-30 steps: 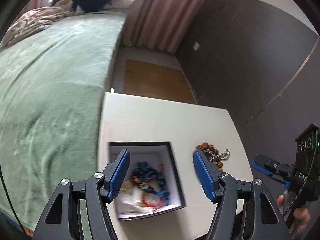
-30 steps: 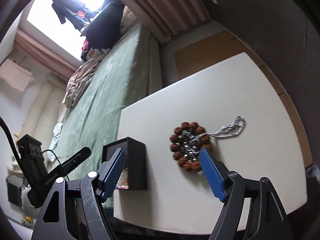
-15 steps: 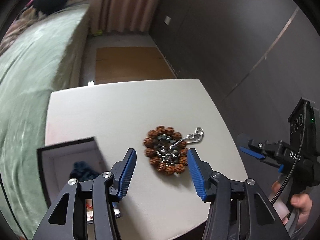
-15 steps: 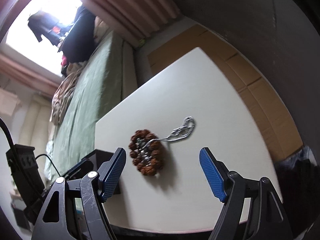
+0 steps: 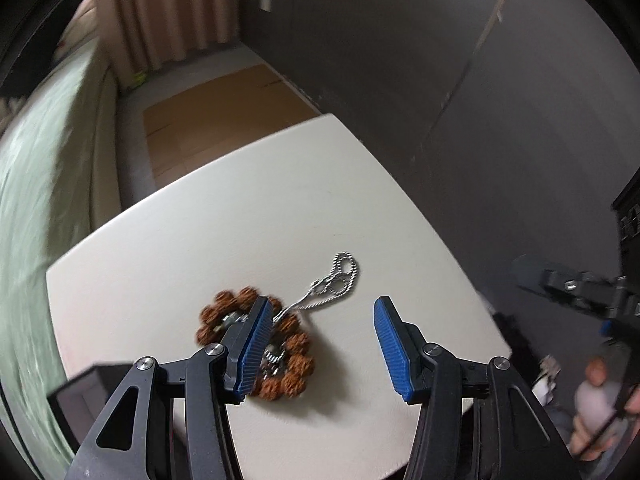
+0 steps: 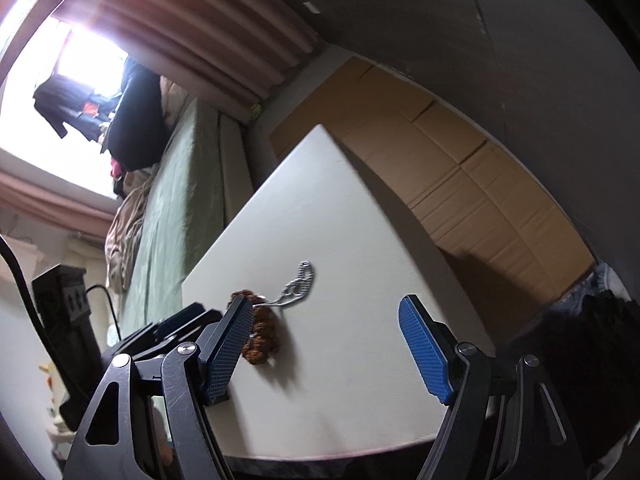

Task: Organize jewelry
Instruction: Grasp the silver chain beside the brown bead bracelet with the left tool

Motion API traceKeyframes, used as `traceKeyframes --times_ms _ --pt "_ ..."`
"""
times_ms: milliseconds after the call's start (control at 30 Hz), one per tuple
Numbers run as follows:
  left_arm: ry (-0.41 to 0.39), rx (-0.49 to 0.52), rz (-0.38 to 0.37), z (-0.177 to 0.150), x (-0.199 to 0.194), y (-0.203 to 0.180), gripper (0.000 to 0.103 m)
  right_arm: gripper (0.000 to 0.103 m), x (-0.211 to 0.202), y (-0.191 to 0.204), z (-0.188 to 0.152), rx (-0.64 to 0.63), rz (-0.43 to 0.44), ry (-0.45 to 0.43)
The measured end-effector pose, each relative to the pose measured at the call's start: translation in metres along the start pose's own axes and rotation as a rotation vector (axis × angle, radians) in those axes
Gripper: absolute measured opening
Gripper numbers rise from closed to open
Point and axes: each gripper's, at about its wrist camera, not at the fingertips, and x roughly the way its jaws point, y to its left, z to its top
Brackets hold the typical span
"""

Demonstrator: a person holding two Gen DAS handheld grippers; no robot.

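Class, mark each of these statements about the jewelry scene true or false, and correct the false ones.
1. The brown bead bracelet lies on the white table. True.
2. The left hand-held gripper is shut on the bracelet. False: its jaws stand wide open and grip nothing.
3. A silver chain runs out from the bracelet across the table. True.
4. The right hand-held gripper holds the silver chain. False: it is open and empty, and the chain lies on the table.
5. The black box sits at the table's far right corner in the left wrist view. False: only a part of it shows, at the lower left of that view.
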Motion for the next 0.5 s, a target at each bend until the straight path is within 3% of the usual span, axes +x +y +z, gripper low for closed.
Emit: traceKeyframes --times_ms 133,300,400,500 --pt "0.058 0.078 0.031 0.006 0.026 -0.016 0.054 0.076 -0.006 -0.018 0.004 0.035 -0.011 -0.001" --pt "0.106 0.092 0.062 0.014 0.050 -0.018 0.054 0.076 -0.009 -0.033 0.009 0.058 -0.029 -0.004" --pt "0.127 0.099 0.058 0.020 0.062 -0.021 0.054 0.085 -0.005 -0.042 0.012 0.087 -0.008 0.015" --pt "0.146 0.108 0.064 0.024 0.072 -0.023 0.054 0.086 -0.004 -0.044 0.014 0.090 -0.007 0.016"
